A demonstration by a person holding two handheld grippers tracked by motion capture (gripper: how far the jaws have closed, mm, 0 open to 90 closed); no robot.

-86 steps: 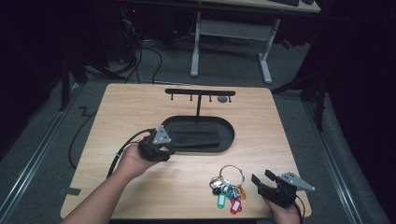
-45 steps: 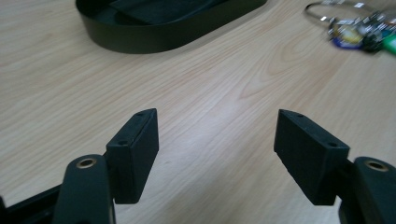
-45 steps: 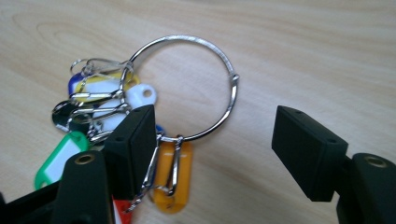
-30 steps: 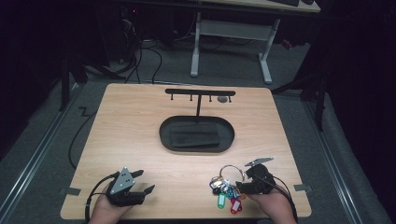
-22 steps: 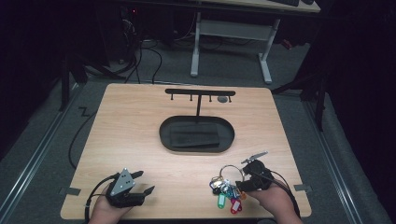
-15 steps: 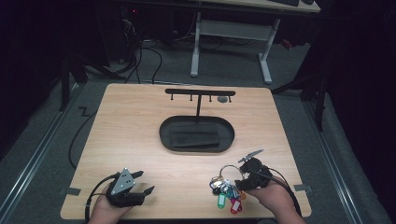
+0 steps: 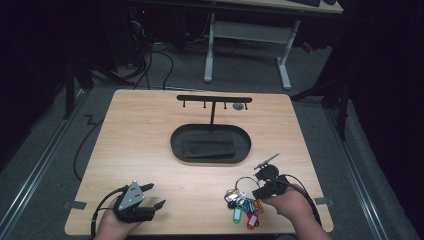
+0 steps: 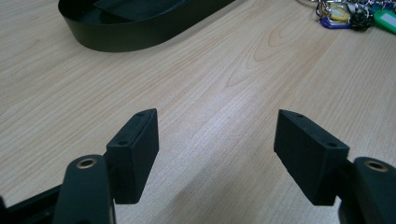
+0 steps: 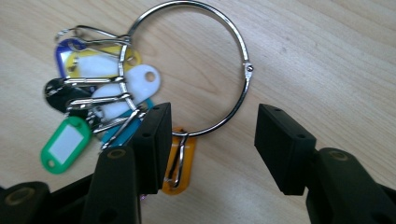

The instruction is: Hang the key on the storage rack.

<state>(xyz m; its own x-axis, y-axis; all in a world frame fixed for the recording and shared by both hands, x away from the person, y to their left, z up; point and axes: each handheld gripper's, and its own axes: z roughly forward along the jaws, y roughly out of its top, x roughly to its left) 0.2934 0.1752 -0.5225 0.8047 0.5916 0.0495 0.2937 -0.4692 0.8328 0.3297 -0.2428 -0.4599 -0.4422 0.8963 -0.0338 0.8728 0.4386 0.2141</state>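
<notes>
my right gripper (image 9: 210,149) has just been closing, and it has slid up to the ring (image 9: 196,70) lying on the table (image 7: 150,130). the wire sits between the jaws, not pinched yet. my left gripper (image 8: 215,154) rests spread.

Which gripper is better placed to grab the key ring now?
Right. The right gripper sits over the key ring, jaws closing around its lower arc but not yet pressing. The left gripper waits open, well apart.
</notes>
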